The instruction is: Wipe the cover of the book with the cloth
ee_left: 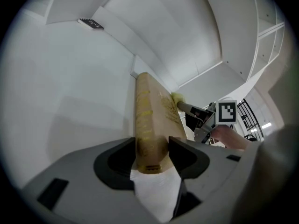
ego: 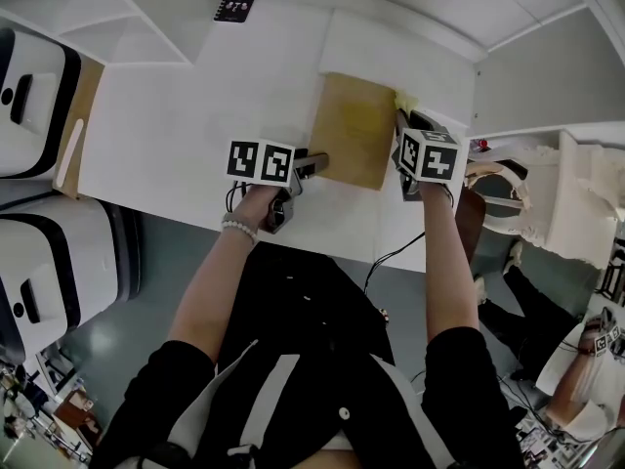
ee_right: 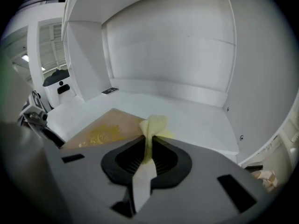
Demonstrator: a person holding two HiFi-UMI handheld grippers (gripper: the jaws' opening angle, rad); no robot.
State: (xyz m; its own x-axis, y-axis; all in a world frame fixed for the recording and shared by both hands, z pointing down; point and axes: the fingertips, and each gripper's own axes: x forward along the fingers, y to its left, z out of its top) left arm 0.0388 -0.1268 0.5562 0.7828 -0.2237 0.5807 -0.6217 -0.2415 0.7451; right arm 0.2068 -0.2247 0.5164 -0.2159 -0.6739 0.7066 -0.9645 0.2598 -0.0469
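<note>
A tan book [ego: 354, 130] with gold print lies flat on the white table [ego: 186, 125]. My left gripper [ego: 311, 165] grips the book's near left corner; in the left gripper view its jaws press both sides of the book [ee_left: 149, 125] along the spine edge. My right gripper [ego: 405, 140] sits at the book's right edge, shut on a pale yellow cloth [ego: 404, 102]. In the right gripper view the cloth [ee_right: 152, 129] is pinched upright between the jaws, bunched above the book [ee_right: 100, 129].
White shelf walls [ego: 391, 37] enclose the table at the back and right. A small black marker card [ego: 234, 6] lies at the far edge. White appliances [ego: 39, 96] stand to the left. A chair [ego: 508, 203] and another person are at the right.
</note>
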